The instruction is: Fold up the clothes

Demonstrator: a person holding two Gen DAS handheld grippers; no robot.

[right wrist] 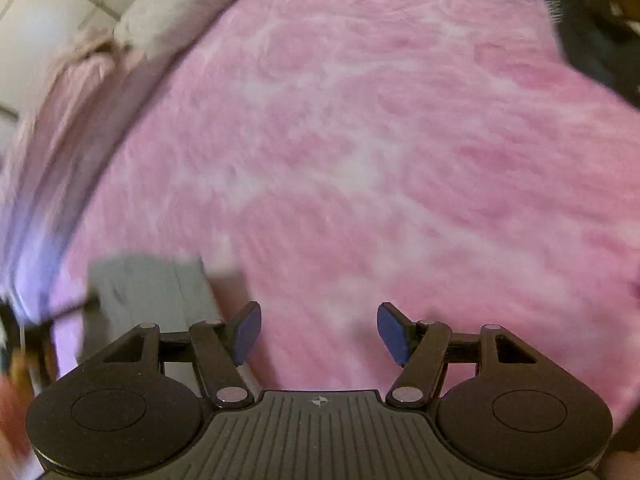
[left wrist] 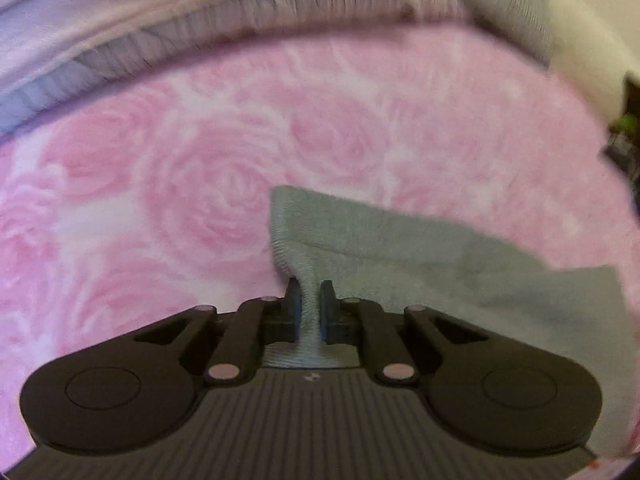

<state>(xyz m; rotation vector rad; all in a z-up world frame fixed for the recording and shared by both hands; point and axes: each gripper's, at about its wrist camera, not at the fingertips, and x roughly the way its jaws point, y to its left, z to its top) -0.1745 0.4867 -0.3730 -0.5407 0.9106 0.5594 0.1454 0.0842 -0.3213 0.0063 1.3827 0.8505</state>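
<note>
No text, label, brand or number can be read in either view. The only sign is a small round crosshair mark on the ribbed body of the right gripper (right wrist: 319,334); a similar mark in the left view is too blurred.

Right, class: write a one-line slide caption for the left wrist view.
Left gripper shut on a grey cloth over a pink rose-patterned blanket.

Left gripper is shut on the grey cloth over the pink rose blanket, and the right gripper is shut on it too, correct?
Not quite. The left gripper is shut on the grey cloth over the pink rose blanket, but the right gripper is open with nothing between its pads, as the right wrist view shows.
</note>
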